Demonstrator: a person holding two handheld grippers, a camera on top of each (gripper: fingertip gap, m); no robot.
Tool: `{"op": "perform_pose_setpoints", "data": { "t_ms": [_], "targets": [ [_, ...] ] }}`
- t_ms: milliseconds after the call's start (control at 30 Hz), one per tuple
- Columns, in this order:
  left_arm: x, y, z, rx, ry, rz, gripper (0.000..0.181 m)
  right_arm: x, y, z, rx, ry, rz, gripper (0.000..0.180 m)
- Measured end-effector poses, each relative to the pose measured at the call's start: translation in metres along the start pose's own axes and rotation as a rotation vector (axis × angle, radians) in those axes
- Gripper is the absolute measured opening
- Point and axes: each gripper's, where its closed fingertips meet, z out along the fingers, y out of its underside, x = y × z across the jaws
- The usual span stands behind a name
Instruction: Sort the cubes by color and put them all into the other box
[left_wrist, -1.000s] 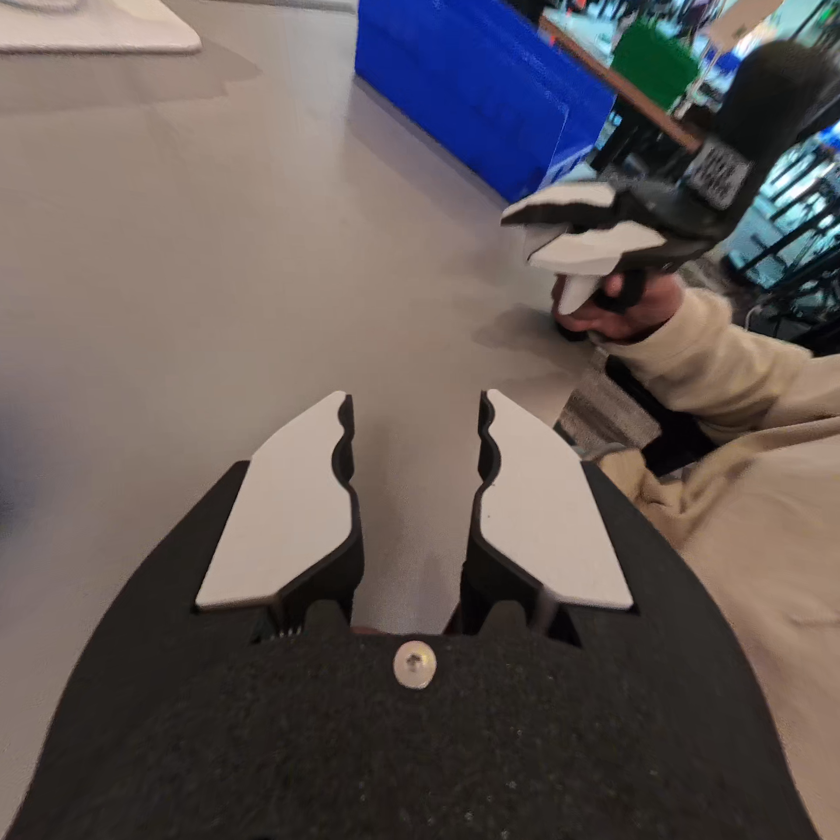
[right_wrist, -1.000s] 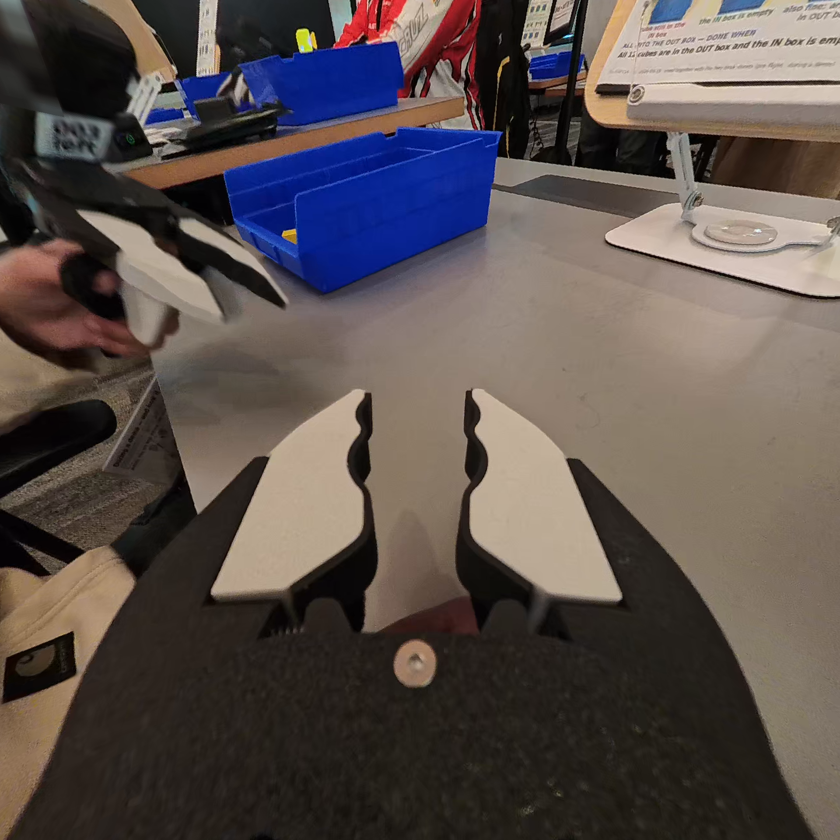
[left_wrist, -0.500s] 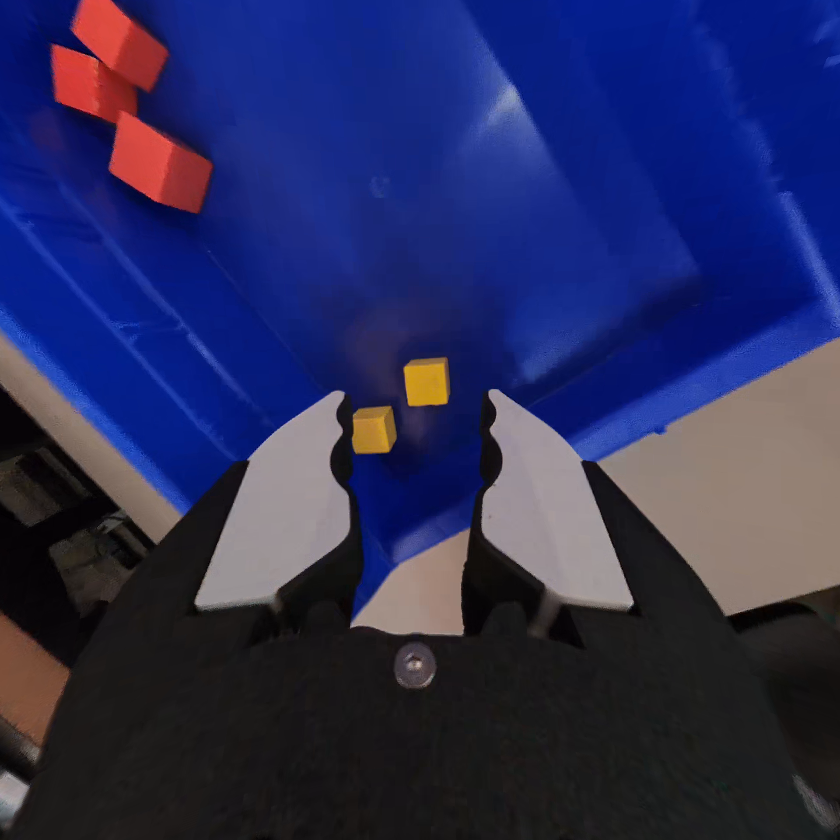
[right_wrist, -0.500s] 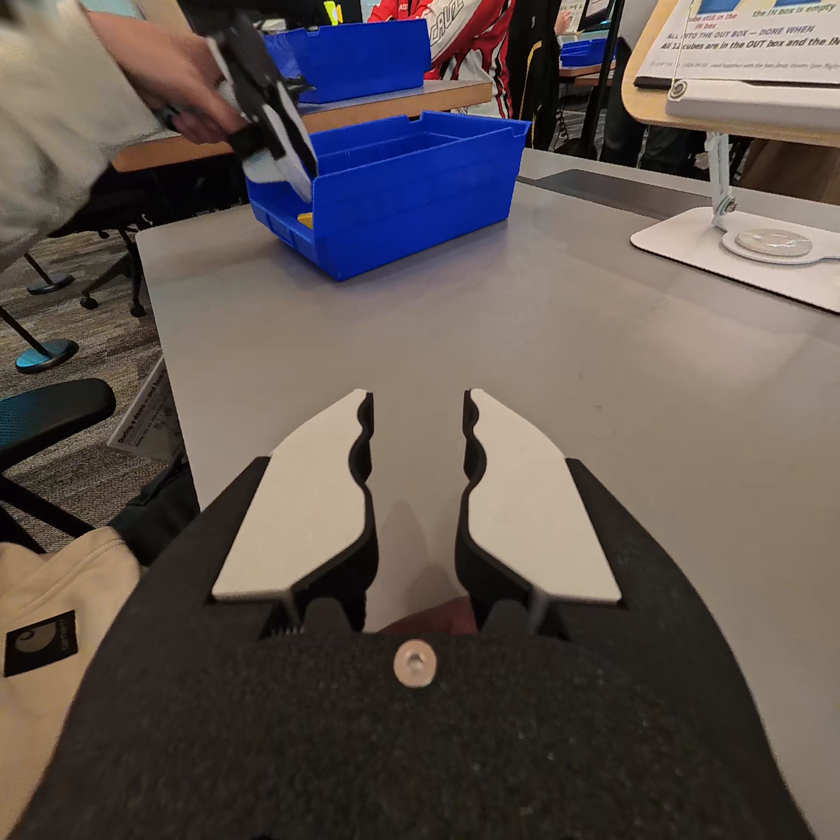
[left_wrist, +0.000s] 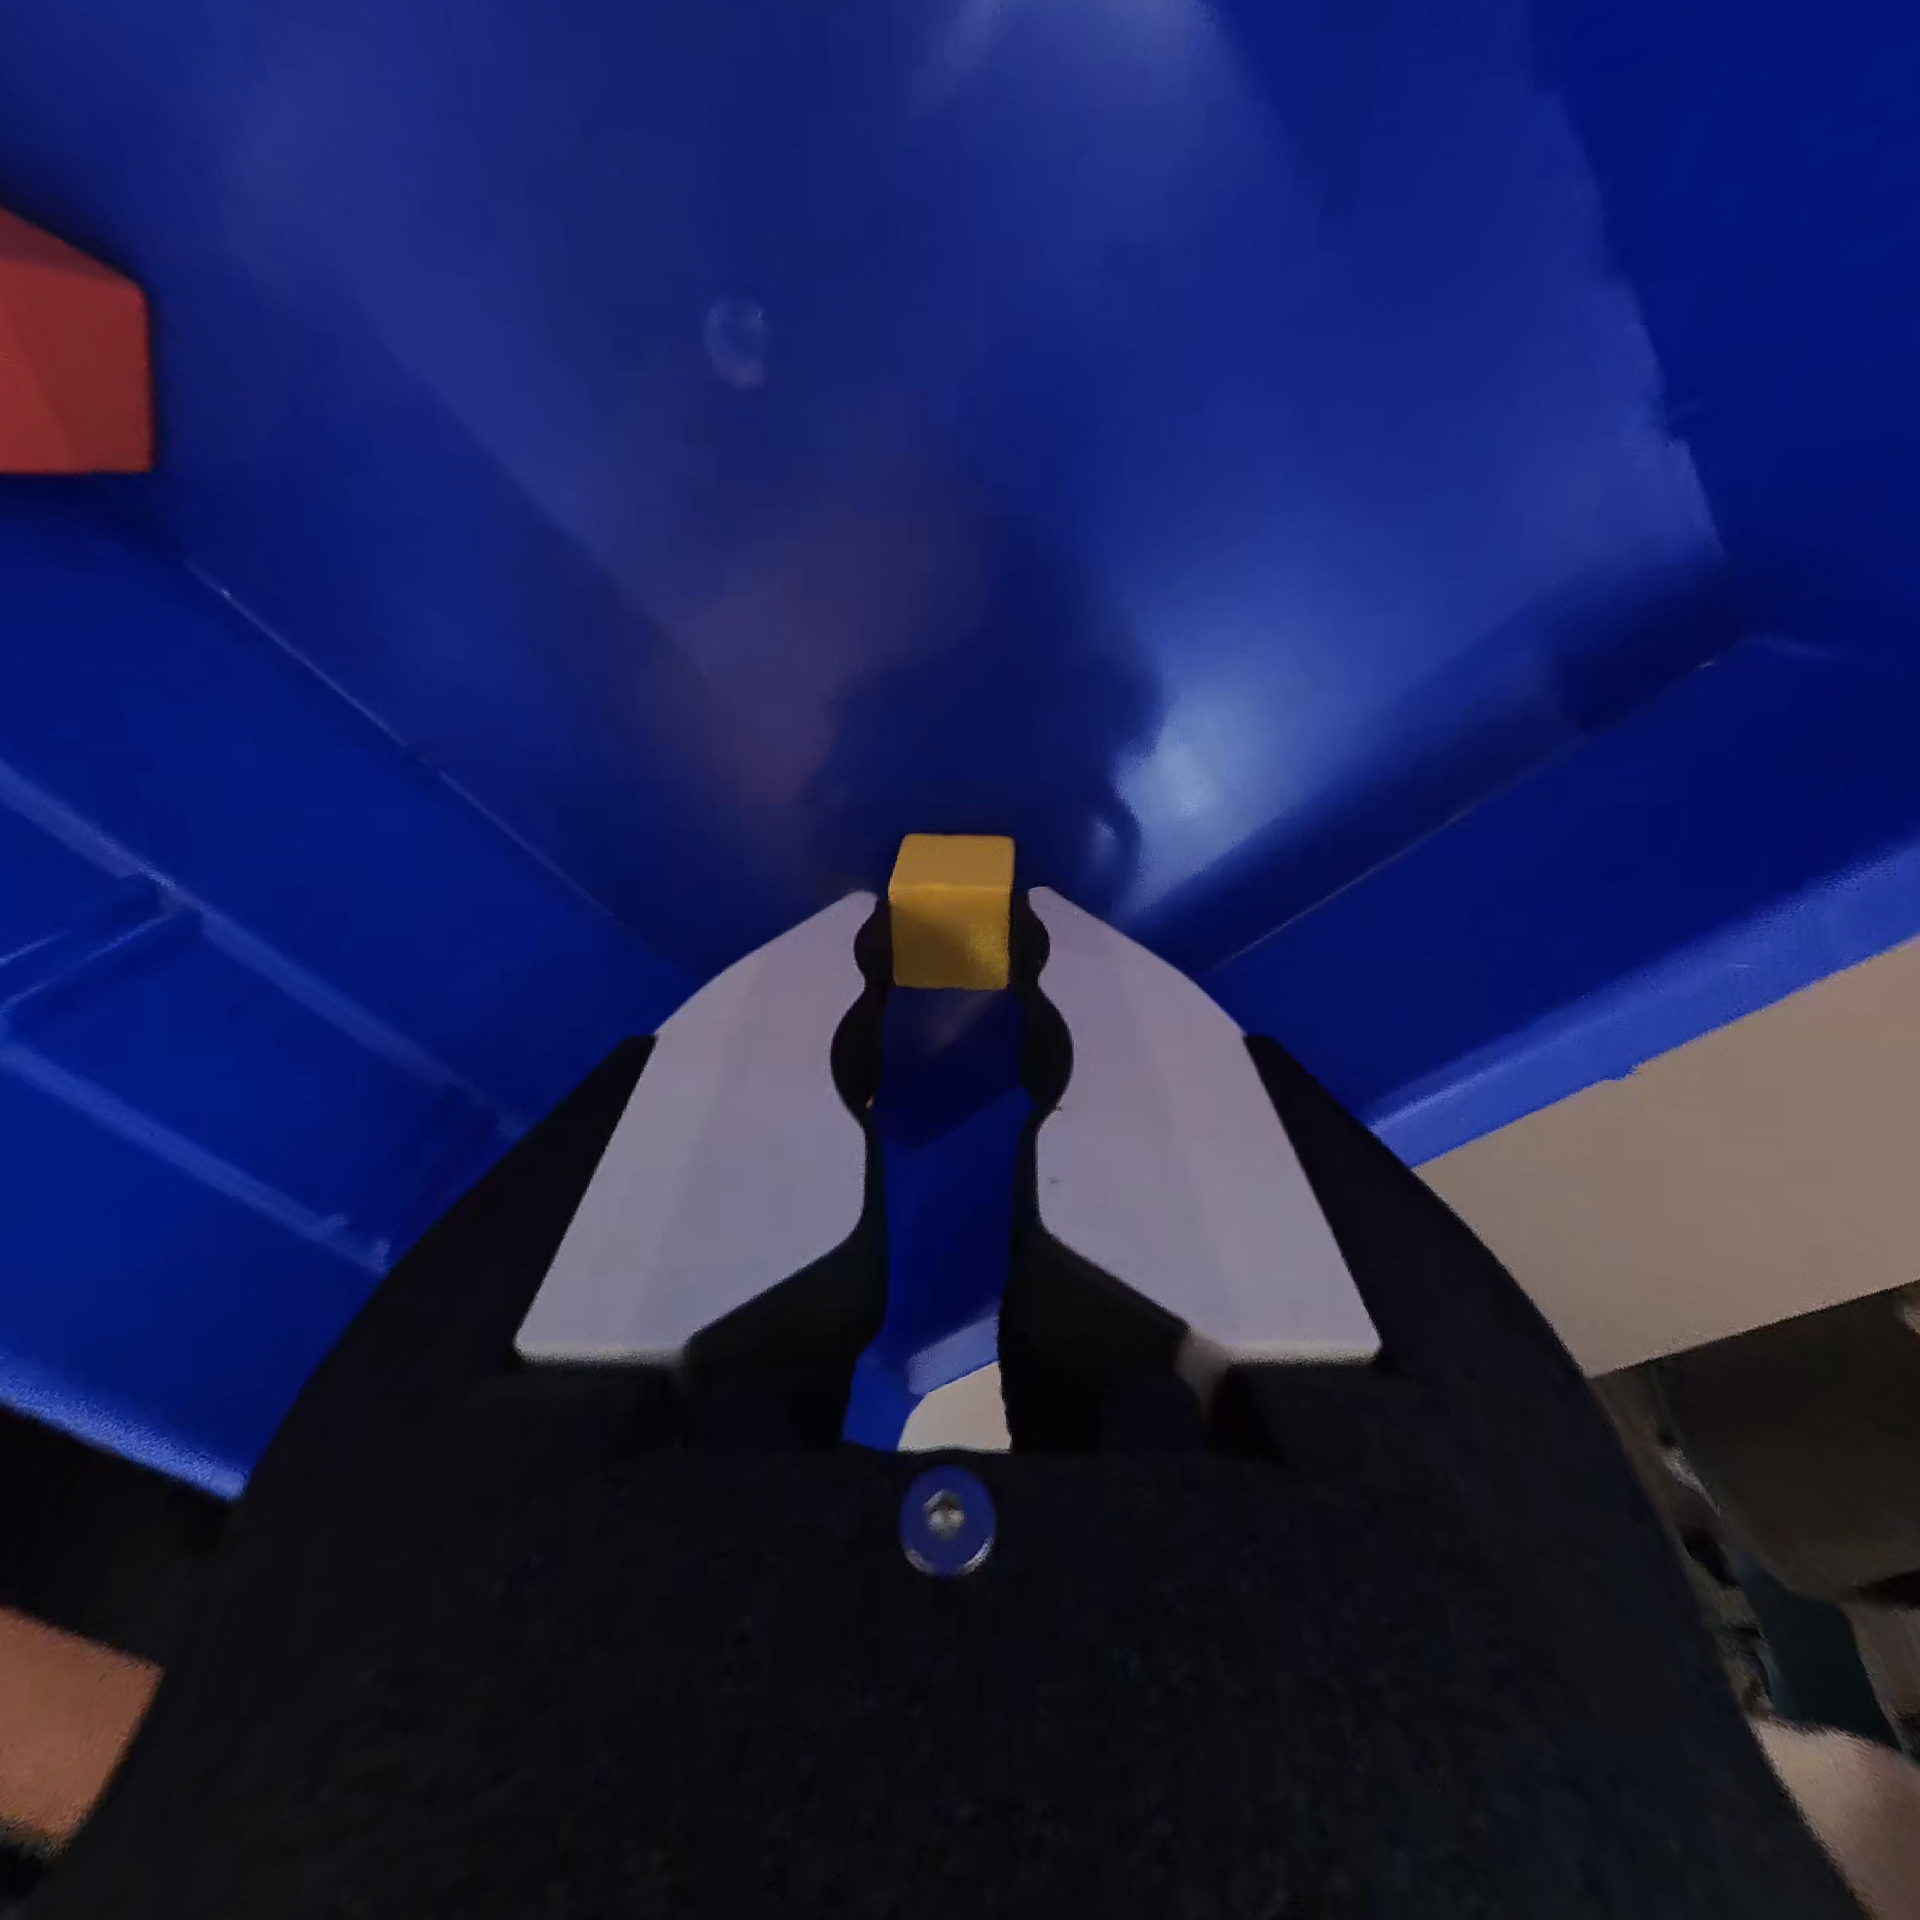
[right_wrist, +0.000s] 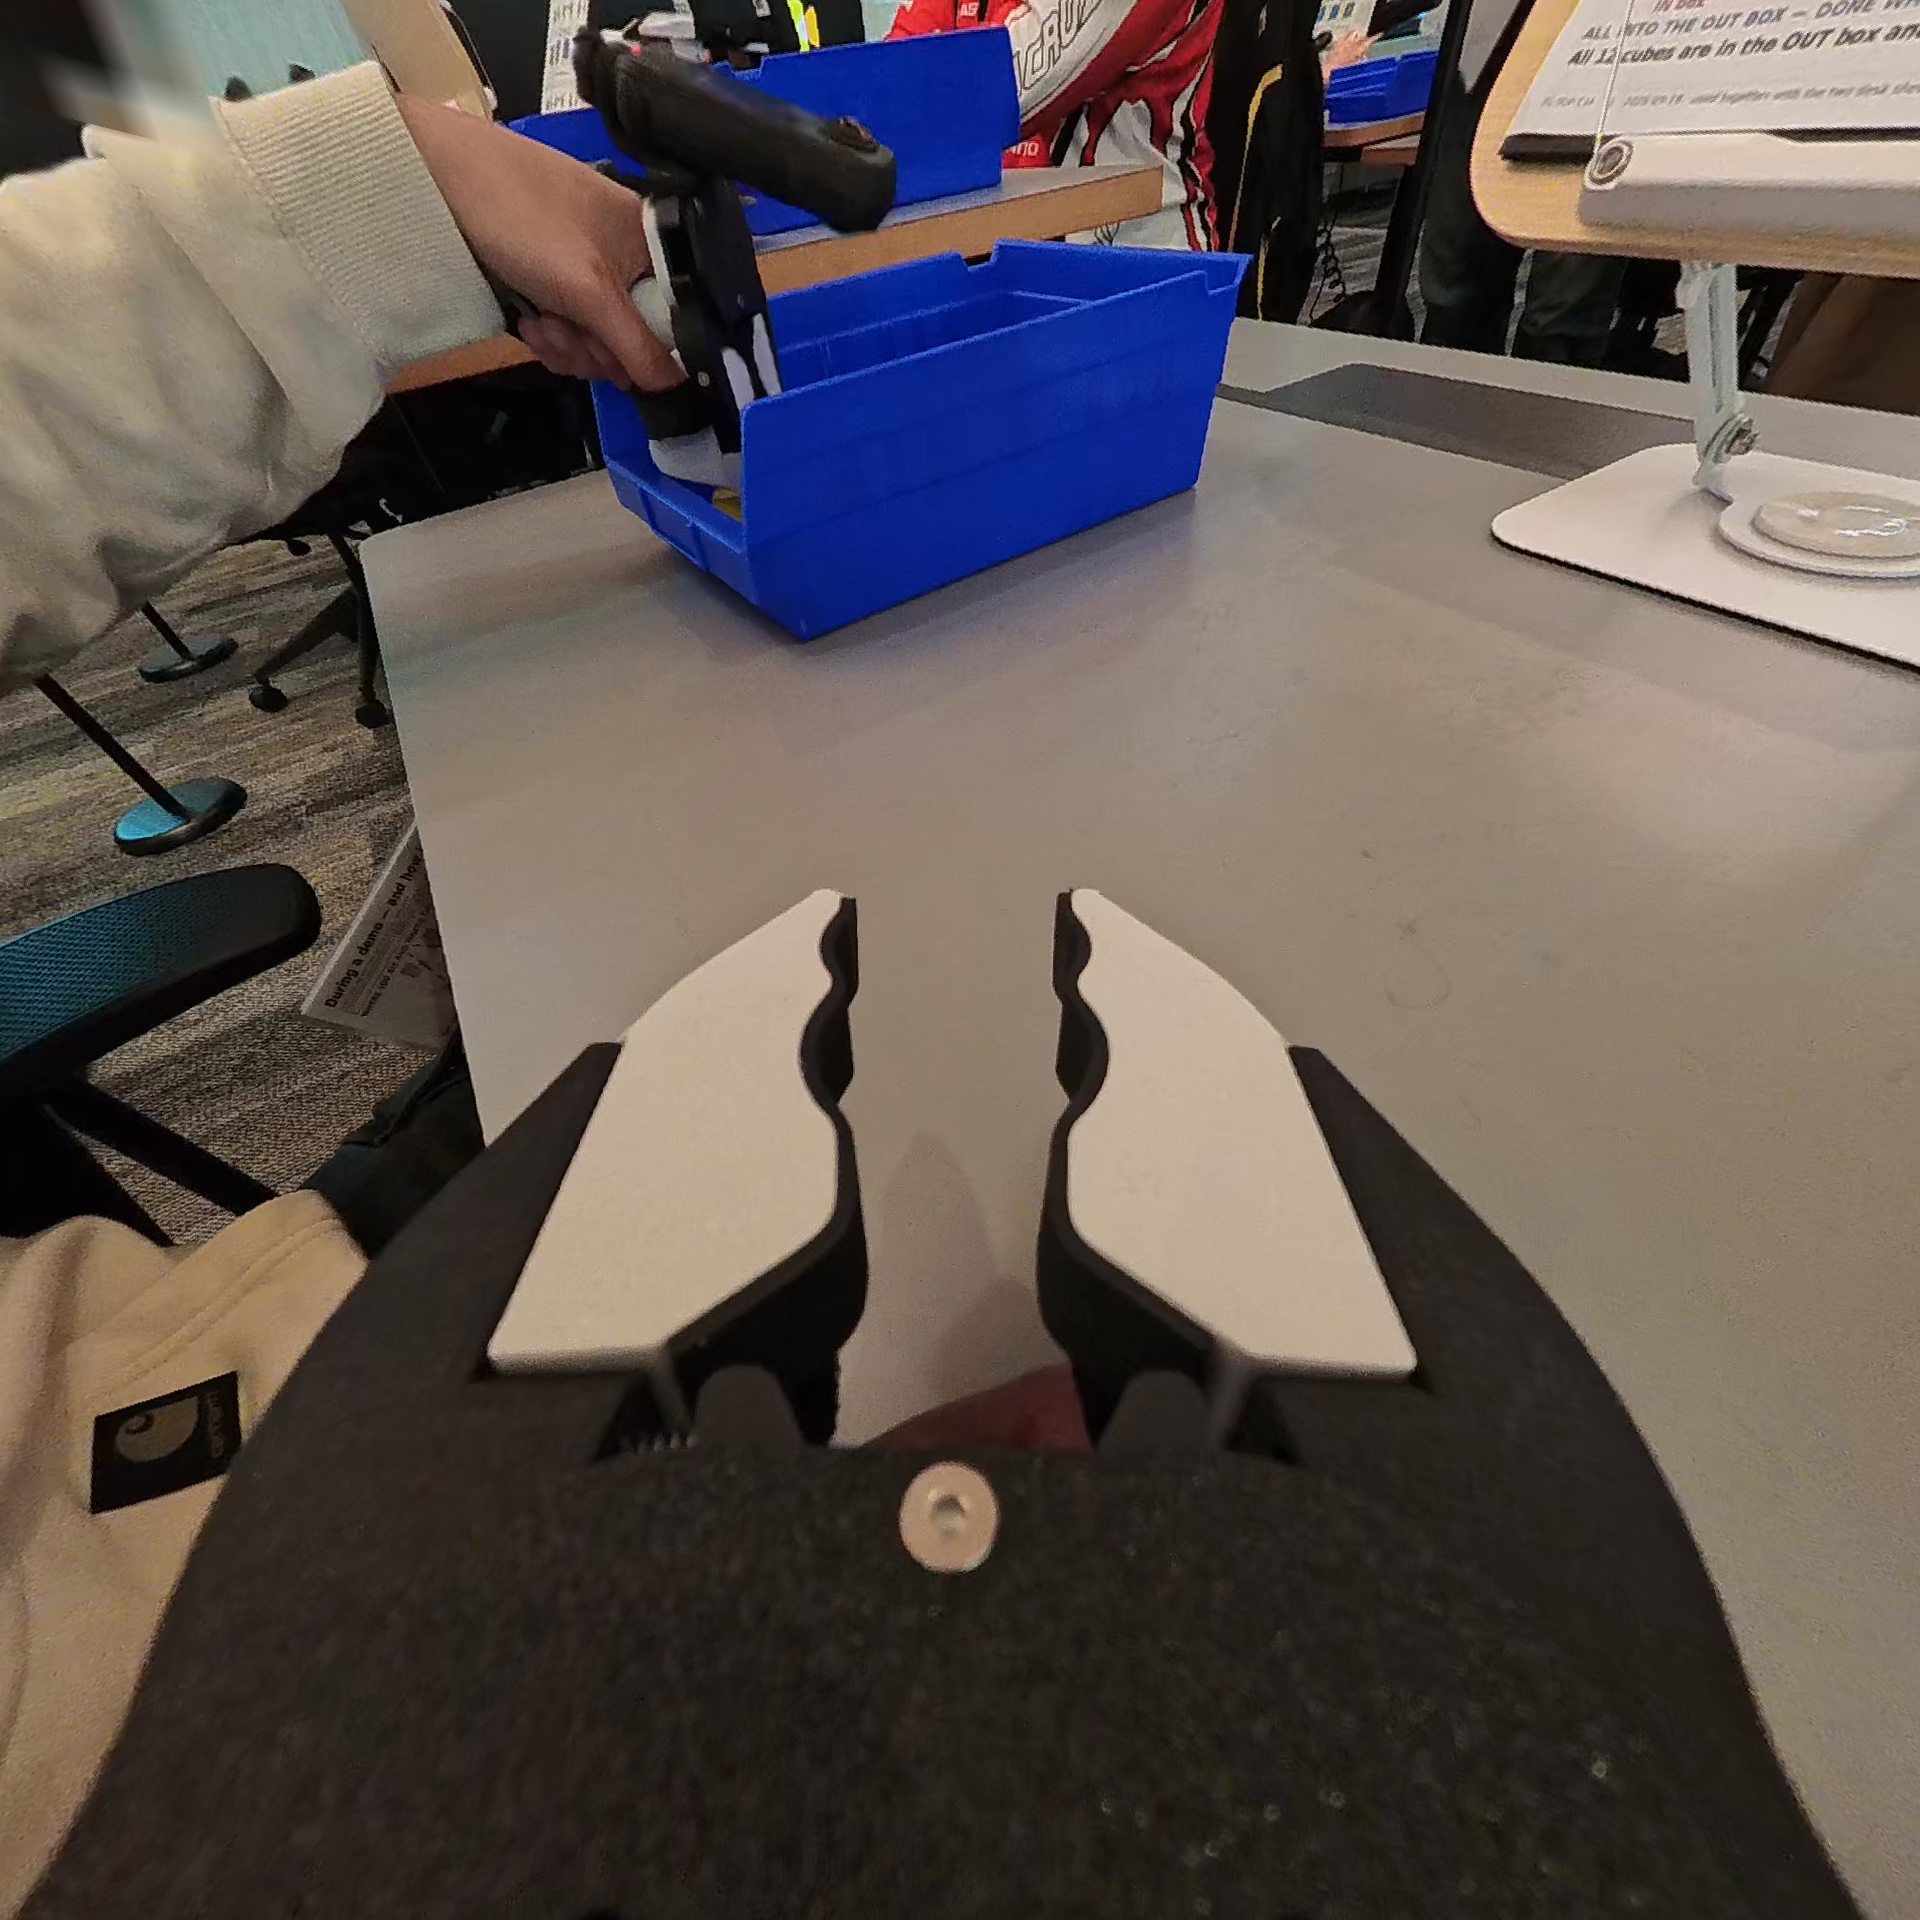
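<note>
Pinching a small matte yellow cube between the scalloped white tips of the left tool, deep inside the glossy blue plastic box, by its near corner. Sharing that box with a red cube, lying well apart toward the far left. Hovering wide and empty, the right tool, over the smooth grey bench, well short of the box. Standing right of the box, a white flat-based stand.
</note>
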Motion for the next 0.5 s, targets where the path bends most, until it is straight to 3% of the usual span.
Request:
{"op": "perform_pose_setpoints", "data": {
  "t_ms": [133,333,433,500],
  "targets": [
    [0.013,-0.023,-0.03,0.213,0.018,-0.008,0.022,0.005,-0.003,-0.005,0.006,0.028,-0.026,0.036],
    [0.102,-0.071,-0.12,0.789,0.175,0.066,0.021,0.029,-0.017,-0.026,0.054,0.107,-0.067,0.035],
    [0.163,-0.083,-0.164,1.069,0.384,0.098,0.021,0.044,-0.02,-0.036,0.068,0.151,-0.09,0.035],
    [0.195,-0.088,-0.172,1.172,0.515,0.1,0.021,0.053,-0.019,-0.041,0.073,0.168,-0.096,0.035]
  ]
}}
